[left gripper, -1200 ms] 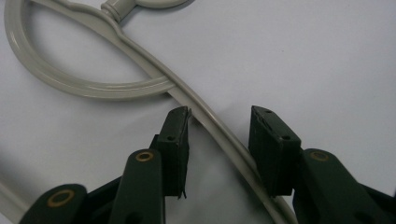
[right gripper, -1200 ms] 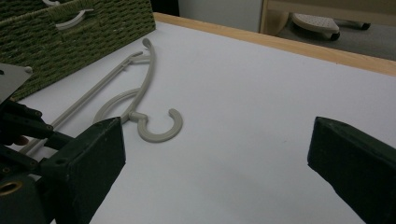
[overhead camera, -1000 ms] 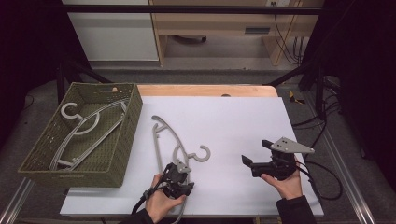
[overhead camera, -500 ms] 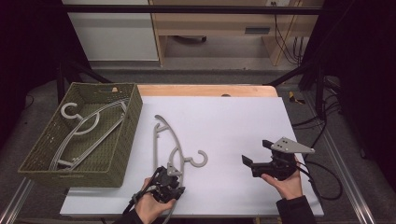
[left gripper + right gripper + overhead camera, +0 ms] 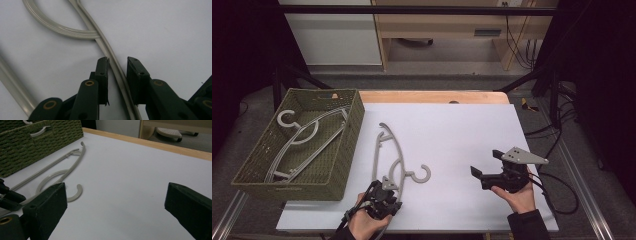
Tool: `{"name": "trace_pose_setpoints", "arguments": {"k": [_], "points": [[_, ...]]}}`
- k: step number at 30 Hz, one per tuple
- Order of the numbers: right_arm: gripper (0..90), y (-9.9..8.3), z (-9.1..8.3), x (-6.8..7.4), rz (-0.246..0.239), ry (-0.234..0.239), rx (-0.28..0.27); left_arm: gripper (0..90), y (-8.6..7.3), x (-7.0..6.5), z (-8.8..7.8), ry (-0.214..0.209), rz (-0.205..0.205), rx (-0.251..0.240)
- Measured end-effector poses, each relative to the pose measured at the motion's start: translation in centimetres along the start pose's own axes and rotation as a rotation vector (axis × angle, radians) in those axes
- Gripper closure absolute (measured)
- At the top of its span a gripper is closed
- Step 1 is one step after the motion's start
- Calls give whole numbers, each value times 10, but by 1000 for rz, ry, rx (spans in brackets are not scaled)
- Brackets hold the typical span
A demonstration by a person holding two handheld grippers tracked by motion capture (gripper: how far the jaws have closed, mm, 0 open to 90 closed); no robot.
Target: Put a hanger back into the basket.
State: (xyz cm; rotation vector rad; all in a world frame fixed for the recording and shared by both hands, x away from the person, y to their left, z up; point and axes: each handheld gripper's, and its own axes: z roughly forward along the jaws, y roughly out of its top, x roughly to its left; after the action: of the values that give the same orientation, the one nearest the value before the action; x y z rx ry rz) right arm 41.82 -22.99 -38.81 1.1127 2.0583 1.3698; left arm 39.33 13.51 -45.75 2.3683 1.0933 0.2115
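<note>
A grey plastic hanger (image 5: 384, 150) lies flat on the white table top (image 5: 462, 130), its hook (image 5: 424, 175) pointing right. My left gripper (image 5: 388, 184) sits at the hanger's near end. In the left gripper view one thin bar of the hanger (image 5: 110, 53) runs between the jaws of my left gripper (image 5: 117, 62). The jaws have just been closing; a gap still shows beside the right pad (image 5: 135, 75). My right gripper (image 5: 484, 161) stands wide open to the right with nothing between its jaws, facing the hanger (image 5: 72, 165).
A green woven basket (image 5: 354, 115) stands at the table's left and holds another grey hanger (image 5: 307, 135). The wooden table edge (image 5: 437, 96) runs along the back. A cable (image 5: 557, 195) trails off the right gripper.
My left hand has slid left along the near end of the hanger, and its jaws have narrowed around the bar. The right hand has kept still.
</note>
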Motion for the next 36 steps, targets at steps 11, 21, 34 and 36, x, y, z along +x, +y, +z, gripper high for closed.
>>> {"name": "trace_pose_setpoints", "arguments": {"k": [11, 21, 34, 36], "points": [[46, 0, 0, 0, 1, -1, 0, 900, 2, 2, -12, -10, 58, -19], [46, 0, 0, 0, -2, -2, 1, 580, 5, 9, -2, 9, -22, -48], [47, 0, -1, 0, 2, -1, -4, 516, 14, -9, 9, -32, -11, -13], [47, 1, -1, 0, 2, 3, -7, 551, 14, -11, 11, -9, -16, -11]]}}
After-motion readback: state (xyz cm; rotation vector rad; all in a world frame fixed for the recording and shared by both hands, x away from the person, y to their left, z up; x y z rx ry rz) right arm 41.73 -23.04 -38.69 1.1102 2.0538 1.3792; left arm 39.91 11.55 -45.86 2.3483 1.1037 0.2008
